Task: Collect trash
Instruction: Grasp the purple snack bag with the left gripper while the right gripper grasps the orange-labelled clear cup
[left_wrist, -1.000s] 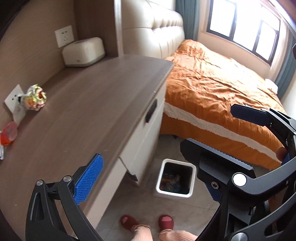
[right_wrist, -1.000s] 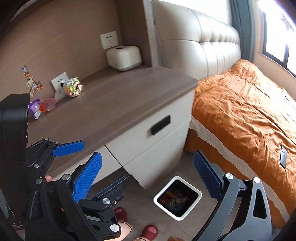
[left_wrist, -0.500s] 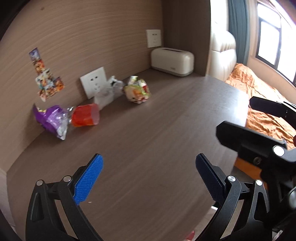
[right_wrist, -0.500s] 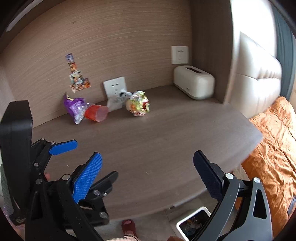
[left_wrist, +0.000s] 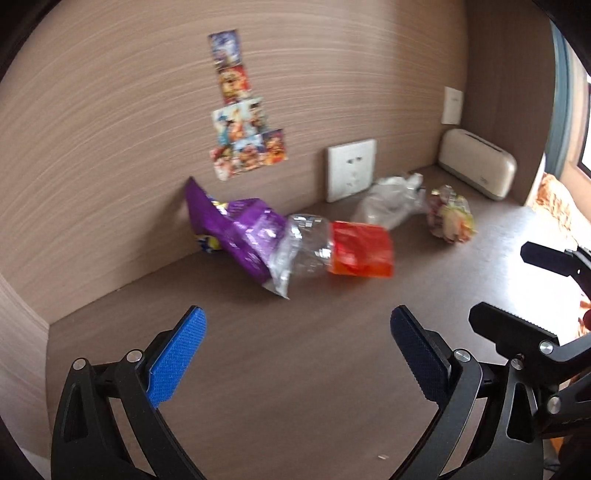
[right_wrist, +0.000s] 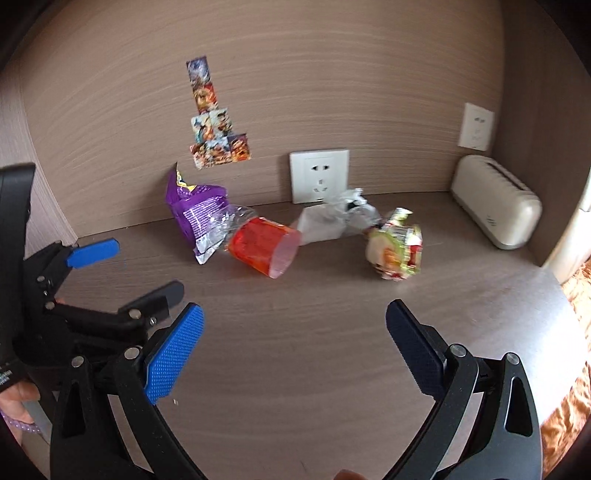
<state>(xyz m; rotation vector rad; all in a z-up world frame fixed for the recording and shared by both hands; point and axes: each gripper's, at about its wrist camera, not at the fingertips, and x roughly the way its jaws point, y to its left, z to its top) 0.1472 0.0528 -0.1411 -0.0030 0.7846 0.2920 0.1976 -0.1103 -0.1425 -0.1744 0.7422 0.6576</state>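
**Approach to trash on worktop**

While both tools face the wall, the worktop (right_wrist: 332, 332) carries all four trash items in a row near its rear edge, presumably pushed back there. Largest is the purple snack bag (right_wrist: 194, 214), touching the crushed bottle with red label (right_wrist: 264, 247); next the white crumpled wrapper (right_wrist: 332, 219), then the colourful wrapper ball (right_wrist: 395, 251). Left hand-held gripper (left_wrist: 295, 350) and right hand-held gripper (right_wrist: 295, 343) are spread wide, empty, ready to straddle an item.
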